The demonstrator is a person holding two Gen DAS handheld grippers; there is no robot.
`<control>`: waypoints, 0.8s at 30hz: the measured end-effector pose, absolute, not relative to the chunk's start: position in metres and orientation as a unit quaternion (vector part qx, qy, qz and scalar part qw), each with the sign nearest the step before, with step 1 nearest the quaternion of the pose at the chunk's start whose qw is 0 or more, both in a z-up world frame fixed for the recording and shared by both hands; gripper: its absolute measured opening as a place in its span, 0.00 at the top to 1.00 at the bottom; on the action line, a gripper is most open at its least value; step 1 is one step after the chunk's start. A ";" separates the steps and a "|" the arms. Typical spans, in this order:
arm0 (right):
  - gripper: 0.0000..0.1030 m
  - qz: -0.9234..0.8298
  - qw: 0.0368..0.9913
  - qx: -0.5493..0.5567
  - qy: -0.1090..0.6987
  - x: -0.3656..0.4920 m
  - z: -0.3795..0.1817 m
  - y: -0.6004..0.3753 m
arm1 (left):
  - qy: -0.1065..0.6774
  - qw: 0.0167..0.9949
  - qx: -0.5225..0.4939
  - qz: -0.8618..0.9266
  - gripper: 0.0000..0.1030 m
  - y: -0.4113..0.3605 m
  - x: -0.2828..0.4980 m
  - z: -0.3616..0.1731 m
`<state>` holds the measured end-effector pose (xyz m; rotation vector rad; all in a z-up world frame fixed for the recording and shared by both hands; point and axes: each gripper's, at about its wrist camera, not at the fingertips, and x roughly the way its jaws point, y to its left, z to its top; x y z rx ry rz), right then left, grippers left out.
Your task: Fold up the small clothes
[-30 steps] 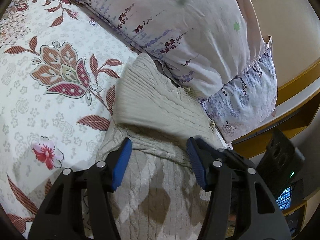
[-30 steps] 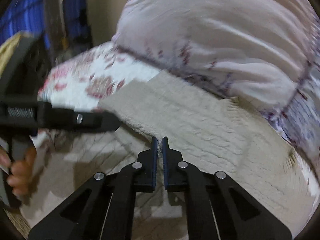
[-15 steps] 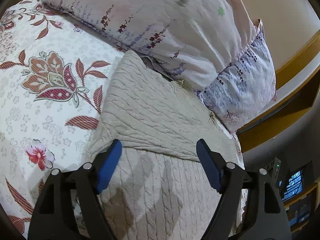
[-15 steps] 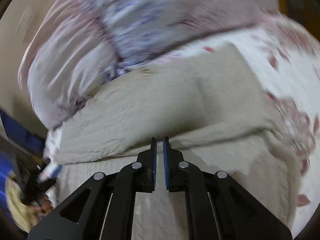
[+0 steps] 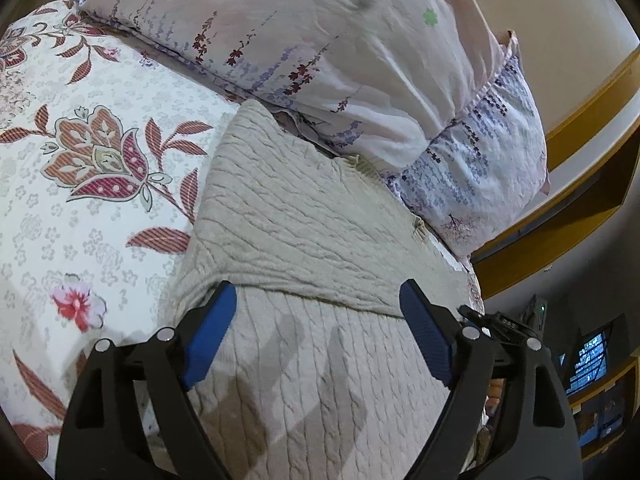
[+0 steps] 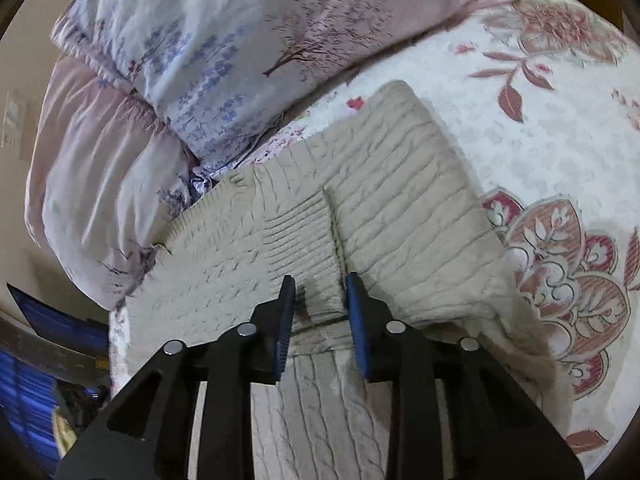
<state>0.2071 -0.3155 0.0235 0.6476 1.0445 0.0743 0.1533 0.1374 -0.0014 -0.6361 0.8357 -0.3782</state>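
A beige cable-knit sweater (image 5: pixel 296 216) lies on the floral bedsheet (image 5: pixel 80 184), with its sleeves folded across the body. My left gripper (image 5: pixel 318 300) is wide open just above the folded edge, holding nothing. In the right wrist view the sweater (image 6: pixel 400 208) shows two folded sleeve panels that meet at a seam. My right gripper (image 6: pixel 320 292) is partly open over that seam, with cloth between the blue pads but not pinched.
Pink and lilac floral pillows (image 5: pixel 360 60) lie against the sweater's far edge, and also show in the right wrist view (image 6: pixel 208 52). A yellow wooden bed frame (image 5: pixel 560 216) and dark electronics (image 5: pixel 588 356) are at the right. Floral sheet (image 6: pixel 560 120) lies right of the sweater.
My left gripper opened wider and stayed over the sweater. My right gripper swung round to face the folded sleeves and went from shut to partly open.
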 end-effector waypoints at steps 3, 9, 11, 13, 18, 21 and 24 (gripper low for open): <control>0.91 0.047 0.850 0.280 0.444 0.201 0.048 -0.310 | 0.395 0.854 -0.282 -0.184 0.19 0.138 0.144 0.004; 0.91 -0.003 0.889 0.226 0.399 0.189 0.075 -0.314 | 0.386 0.866 -0.256 -0.186 0.19 0.145 0.121 0.011; 0.91 -0.050 0.873 0.201 0.441 0.194 0.054 -0.319 | 0.384 0.870 -0.250 -0.182 0.19 0.147 0.115 0.012; 0.91 -0.051 0.855 0.208 0.472 0.197 0.038 -0.321 | 0.385 0.872 -0.245 -0.177 0.19 0.151 0.106 0.012; 0.56 -0.025 0.857 0.246 0.453 0.177 0.054 -0.332 | 0.385 0.867 -0.259 -0.180 0.20 0.163 0.088 0.011; 0.52 -0.003 0.858 0.256 0.446 0.151 0.067 -0.348 | 0.390 0.861 -0.269 -0.185 0.21 0.169 0.077 0.007; 0.52 0.015 0.849 0.273 0.453 0.132 0.065 -0.361 | 0.398 0.853 -0.279 -0.190 0.25 0.172 0.068 0.002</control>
